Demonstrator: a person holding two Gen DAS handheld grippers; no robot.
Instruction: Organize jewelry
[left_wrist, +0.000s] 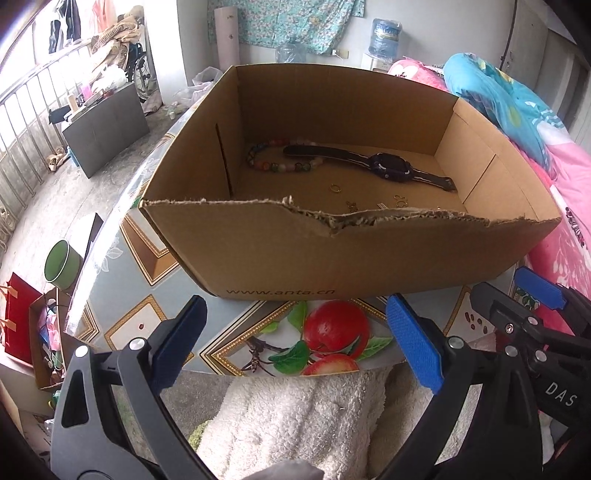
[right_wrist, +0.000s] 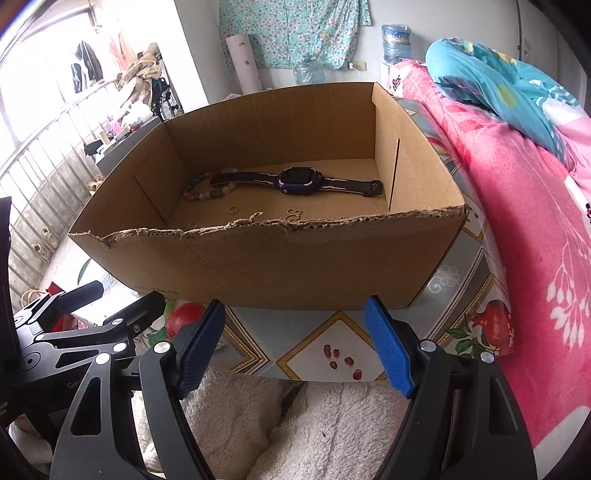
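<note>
Both tongs, left (left_wrist: 295, 347) and right (right_wrist: 293, 350), hung spread and empty short of the cardboard box (left_wrist: 332, 254) on the surface (right_wrist: 325, 350), where watch (right_wrist: 293, 181), bead bracelet (left_wrist: 273, 157) and rings lay gathered, apparently for sorting.

Watch (left_wrist: 391, 168) across bracelet (left_wrist: 280, 157) in box (left_wrist: 280, 254)

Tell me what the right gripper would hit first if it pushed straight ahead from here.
Most likely the near wall of the cardboard box, below its torn rim. The open right gripper sits low at the table edge, so it would probably not clear the wall to reach the watch, though depth is uncertain.
</note>
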